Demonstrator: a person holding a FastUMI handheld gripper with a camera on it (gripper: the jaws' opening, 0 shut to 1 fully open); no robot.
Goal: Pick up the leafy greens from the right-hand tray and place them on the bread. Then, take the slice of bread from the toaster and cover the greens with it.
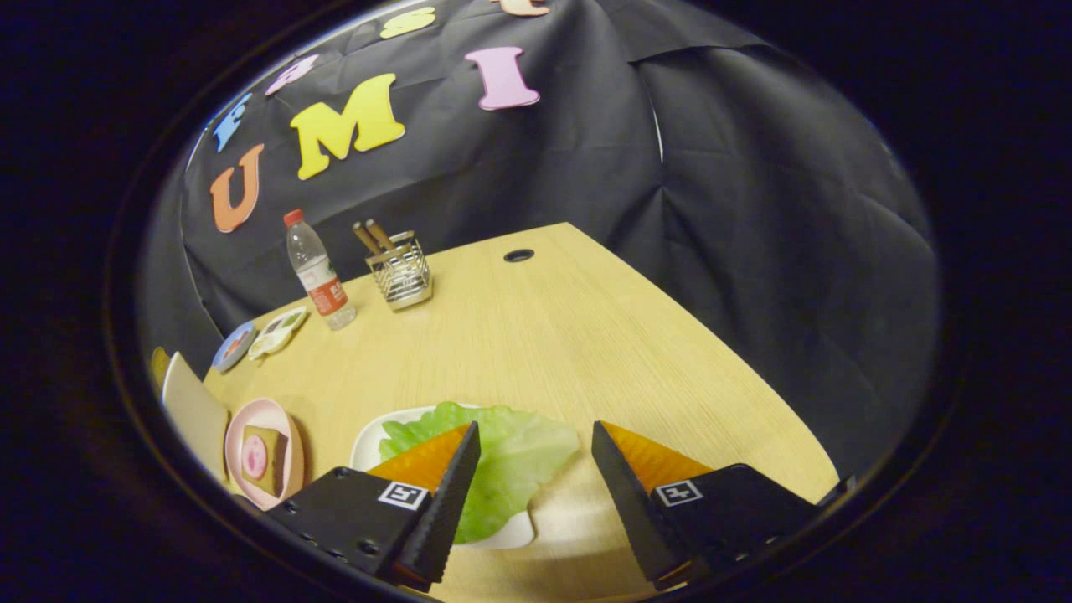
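Pale green leafy greens (511, 461) lie on a white tray (370, 444) on the wooden table, spilling over its right rim. My gripper (536, 440) hovers open above them, the left finger over the leaf and the right finger over bare table beside it. To the left, a pink plate (289, 427) holds a slice of bread (266, 459) with a pink round slice on top. Beyond the pink plate stands a cream-coloured toaster (194, 410), partly cut off.
At the back of the table stand a water bottle (318, 272) and a wire holder (402, 272) with wooden utensils. Small flat dishes (260, 337) lie at the far left. A cable hole (519, 255) sits near the far edge. The table's right edge runs close past the right finger.
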